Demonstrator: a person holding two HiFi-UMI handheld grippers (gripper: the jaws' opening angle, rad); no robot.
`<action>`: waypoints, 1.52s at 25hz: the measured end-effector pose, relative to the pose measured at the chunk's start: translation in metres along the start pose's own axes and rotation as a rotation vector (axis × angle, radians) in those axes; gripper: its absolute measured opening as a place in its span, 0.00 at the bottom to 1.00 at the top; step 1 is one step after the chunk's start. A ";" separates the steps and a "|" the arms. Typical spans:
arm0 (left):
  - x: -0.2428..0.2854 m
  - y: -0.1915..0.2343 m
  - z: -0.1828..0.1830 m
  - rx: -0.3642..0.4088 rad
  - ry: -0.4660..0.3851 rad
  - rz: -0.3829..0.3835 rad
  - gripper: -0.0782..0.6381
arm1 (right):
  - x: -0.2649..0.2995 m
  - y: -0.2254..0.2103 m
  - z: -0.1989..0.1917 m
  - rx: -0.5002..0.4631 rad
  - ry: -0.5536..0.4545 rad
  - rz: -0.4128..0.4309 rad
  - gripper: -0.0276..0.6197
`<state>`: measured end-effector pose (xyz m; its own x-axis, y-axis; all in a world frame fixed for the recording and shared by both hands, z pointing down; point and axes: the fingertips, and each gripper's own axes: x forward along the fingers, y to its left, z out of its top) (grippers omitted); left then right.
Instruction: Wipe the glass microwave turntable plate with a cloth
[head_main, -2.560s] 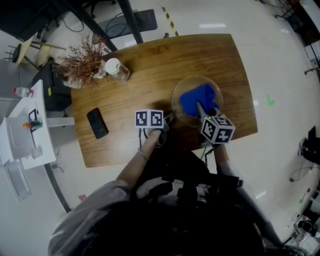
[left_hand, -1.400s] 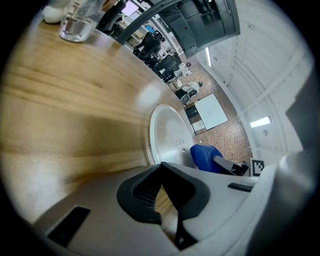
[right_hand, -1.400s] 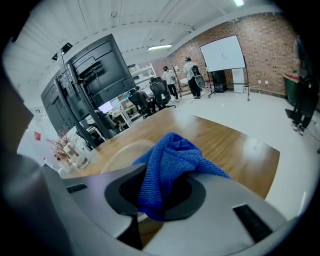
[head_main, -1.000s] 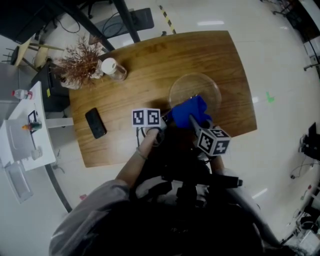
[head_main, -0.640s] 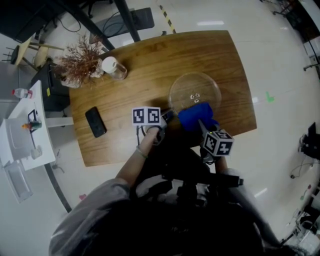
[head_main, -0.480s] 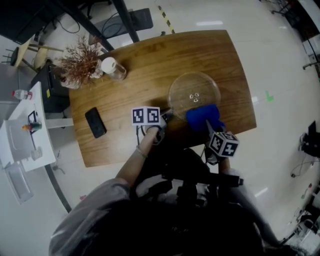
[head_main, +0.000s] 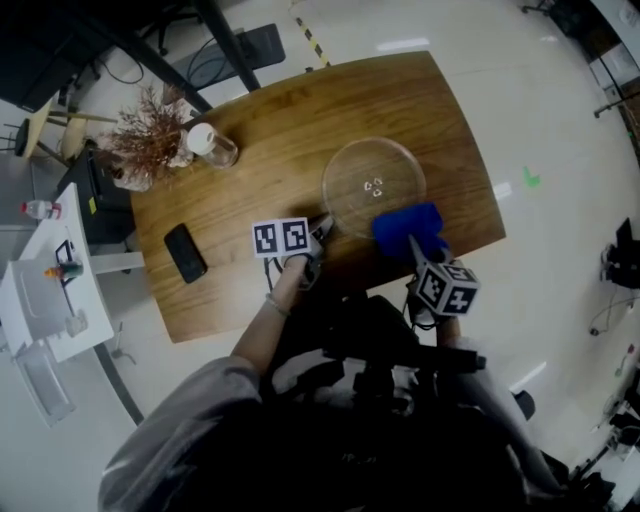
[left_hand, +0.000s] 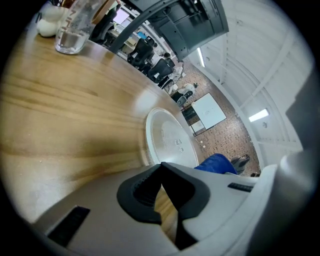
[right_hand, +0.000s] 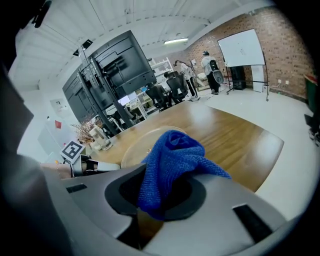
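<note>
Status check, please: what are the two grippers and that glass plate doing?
Right gripper shut on blue cloth, at near edge of plate. Left gripper shut, empty, by plate's rim. Plate flat on table. Phone, jar stand well off.

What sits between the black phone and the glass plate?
The left gripper, just short of the plate; from the phone to it, bare table. Head view.

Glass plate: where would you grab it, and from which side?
Probably the near-left rim, coming from the person's side, where the left gripper is. The glass plate lies flat, so only its thin edge offers a hold; the blue cloth crowds the near-right rim.
</note>
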<state>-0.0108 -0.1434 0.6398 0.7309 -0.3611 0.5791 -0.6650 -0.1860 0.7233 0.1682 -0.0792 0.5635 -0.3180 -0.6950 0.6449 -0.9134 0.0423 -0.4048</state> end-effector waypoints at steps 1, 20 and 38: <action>0.000 -0.001 -0.001 0.016 -0.005 0.001 0.10 | -0.002 0.001 -0.001 -0.009 -0.002 0.004 0.17; -0.029 -0.088 -0.100 0.129 -0.080 -0.116 0.10 | -0.086 -0.033 -0.067 0.030 -0.050 0.020 0.17; -0.113 -0.098 -0.117 0.168 -0.248 -0.153 0.10 | -0.092 -0.009 -0.094 0.103 -0.188 0.059 0.17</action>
<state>-0.0106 0.0230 0.5474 0.7782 -0.5252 0.3444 -0.5816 -0.3958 0.7107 0.1816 0.0513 0.5685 -0.3082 -0.8155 0.4898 -0.8609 0.0200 -0.5084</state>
